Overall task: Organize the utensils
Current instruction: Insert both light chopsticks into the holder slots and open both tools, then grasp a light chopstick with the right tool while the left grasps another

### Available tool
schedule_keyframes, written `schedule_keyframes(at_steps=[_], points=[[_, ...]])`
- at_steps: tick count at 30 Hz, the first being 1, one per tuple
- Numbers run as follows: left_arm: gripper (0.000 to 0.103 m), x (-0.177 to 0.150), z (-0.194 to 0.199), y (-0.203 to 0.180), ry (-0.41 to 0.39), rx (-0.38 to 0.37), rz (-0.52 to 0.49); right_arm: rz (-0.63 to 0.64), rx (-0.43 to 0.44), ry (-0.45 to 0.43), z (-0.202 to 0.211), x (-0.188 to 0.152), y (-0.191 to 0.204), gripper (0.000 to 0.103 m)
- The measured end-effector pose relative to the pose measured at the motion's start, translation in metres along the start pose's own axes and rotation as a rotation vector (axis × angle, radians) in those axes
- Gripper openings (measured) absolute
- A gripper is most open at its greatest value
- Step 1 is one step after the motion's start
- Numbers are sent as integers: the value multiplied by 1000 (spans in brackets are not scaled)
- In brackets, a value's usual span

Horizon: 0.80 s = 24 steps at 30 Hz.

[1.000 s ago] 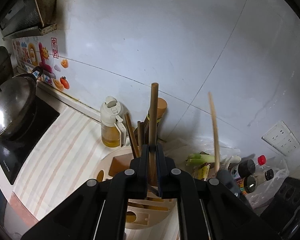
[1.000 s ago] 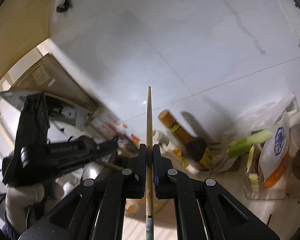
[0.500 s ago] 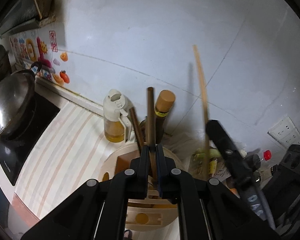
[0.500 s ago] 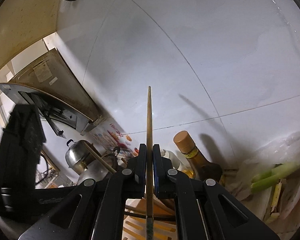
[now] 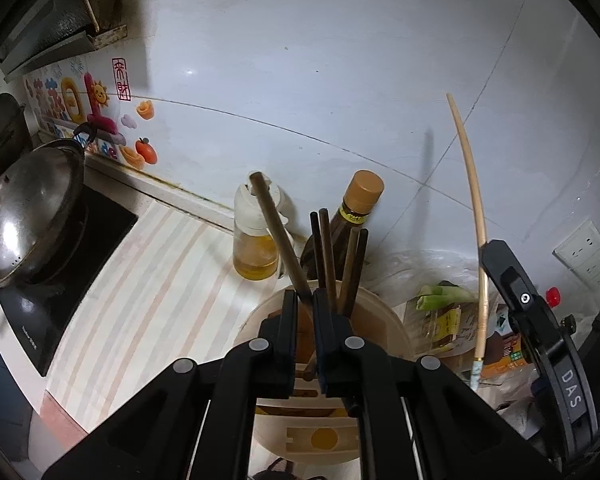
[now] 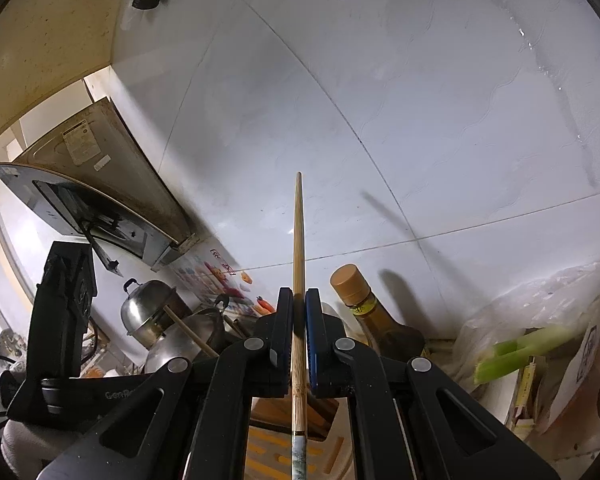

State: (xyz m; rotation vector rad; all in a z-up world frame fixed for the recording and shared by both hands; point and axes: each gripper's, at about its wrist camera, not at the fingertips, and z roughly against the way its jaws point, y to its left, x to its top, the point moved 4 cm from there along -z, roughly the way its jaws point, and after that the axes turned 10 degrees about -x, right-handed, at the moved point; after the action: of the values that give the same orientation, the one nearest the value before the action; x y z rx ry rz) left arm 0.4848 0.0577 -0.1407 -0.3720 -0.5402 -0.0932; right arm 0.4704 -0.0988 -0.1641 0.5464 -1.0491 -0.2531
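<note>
Left tool (image 5: 305, 312) clenches a dark chopstick (image 5: 278, 236) over the round holder (image 5: 396, 322) on the striped surface (image 5: 148, 280), right tool (image 6: 299, 312) grips a pale chopstick (image 6: 298, 240) at right; each should be lowered upright into the holder's slot before letting go.

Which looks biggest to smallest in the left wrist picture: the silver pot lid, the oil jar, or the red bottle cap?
1. silver pot lid
2. oil jar
3. red bottle cap

How near each sits to the camera may skew this.
</note>
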Motion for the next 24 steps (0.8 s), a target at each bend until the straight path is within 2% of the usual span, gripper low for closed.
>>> schedule_keyframes(at_steps=[5,12,17,18,20,21,22,24], points=[[6,-1,2,1,3,-4,7,12,1,10,4,-3,6,6],[7,-5,6,-10,7,-56,38,37,15,51,8,-11,13,6],[8,-10,18,-21,-1,-40,45,24,-16,67,23,-13,6,6],[12,-11,24,-25,-21,-26,37,19,-27,67,32,-15,2,6],[41,-17,36,-35,-50,-21,15,11,-66,84,51,-20,-7,6],[69,-20,41,-39,-63,-19,7,2,-82,91,64,-25,-13,6],[83,-24,47,-44,-80,-20,-2,-5,-112,103,77,-31,-21,6],[84,-37,56,-58,-107,-23,-47,-10,-183,134,103,-48,-36,6]])
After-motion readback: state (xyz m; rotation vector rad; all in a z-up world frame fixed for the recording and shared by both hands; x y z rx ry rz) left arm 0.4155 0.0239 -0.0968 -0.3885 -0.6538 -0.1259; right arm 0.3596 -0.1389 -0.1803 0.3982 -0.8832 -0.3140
